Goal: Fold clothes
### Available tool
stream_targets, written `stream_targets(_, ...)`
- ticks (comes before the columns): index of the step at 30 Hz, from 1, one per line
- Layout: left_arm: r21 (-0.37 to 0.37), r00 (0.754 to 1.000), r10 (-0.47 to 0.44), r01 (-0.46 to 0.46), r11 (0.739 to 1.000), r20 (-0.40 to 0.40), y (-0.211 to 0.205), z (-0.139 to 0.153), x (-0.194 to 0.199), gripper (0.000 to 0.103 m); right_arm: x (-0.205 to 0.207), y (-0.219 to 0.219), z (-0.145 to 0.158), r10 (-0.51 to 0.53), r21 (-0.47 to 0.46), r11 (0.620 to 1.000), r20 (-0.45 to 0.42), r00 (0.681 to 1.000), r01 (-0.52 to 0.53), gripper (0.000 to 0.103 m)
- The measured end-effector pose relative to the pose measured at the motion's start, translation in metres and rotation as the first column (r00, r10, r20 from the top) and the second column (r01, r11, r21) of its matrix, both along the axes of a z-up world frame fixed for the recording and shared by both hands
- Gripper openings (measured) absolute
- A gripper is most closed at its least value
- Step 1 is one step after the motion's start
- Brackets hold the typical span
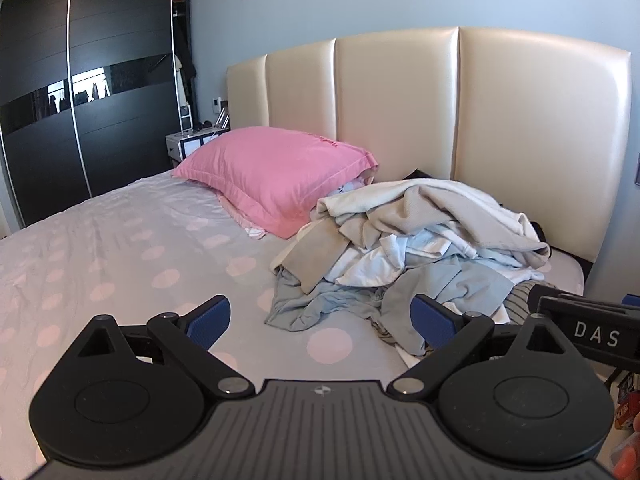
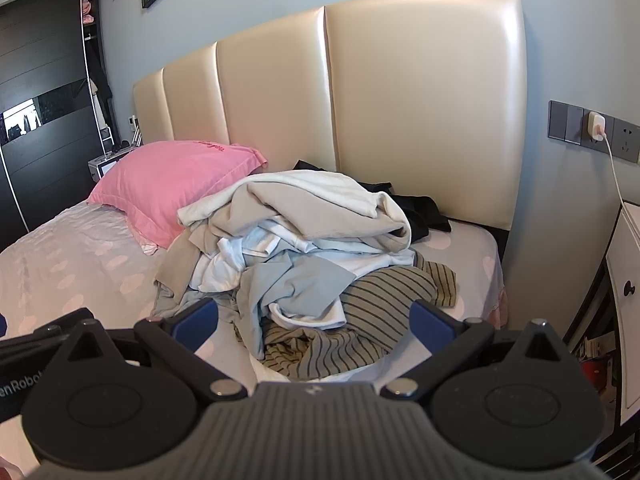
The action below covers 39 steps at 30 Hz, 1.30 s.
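Both the left hand-held gripper [image 1: 322, 318] and right hand-held gripper [image 2: 314, 318] gape wide, empty; clothes pile [image 2: 304, 248] just ahead.

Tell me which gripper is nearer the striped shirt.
Right. The right gripper hangs open directly over the striped shirt, apparently not touching; the left gripper is open over bare sheet, left of it.

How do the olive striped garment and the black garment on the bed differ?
The olive striped garment has dark stripes; the black garment is plain. The striped one lies at the near edge of the clothes pile, close to the open right gripper; the black one lies behind it, by the cream headboard. Both are crumpled, unfolded.
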<state>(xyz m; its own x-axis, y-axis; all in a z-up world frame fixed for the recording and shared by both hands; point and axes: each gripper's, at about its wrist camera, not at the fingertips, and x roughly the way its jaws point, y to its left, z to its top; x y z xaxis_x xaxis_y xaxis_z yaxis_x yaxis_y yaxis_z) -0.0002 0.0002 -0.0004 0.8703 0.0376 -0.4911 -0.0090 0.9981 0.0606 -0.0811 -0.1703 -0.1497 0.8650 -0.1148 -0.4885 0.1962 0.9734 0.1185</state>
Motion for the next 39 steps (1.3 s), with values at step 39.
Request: stream_targets(39, -0.001, 0.998, 0.011, -0.011, 1.0, -0.066, -0.004, -0.015, -0.003, 0.098, -0.001, 0.004, -0.003, 0.032, -0.026, 0.999, 0.008, 0.999, -0.032, 0.102)
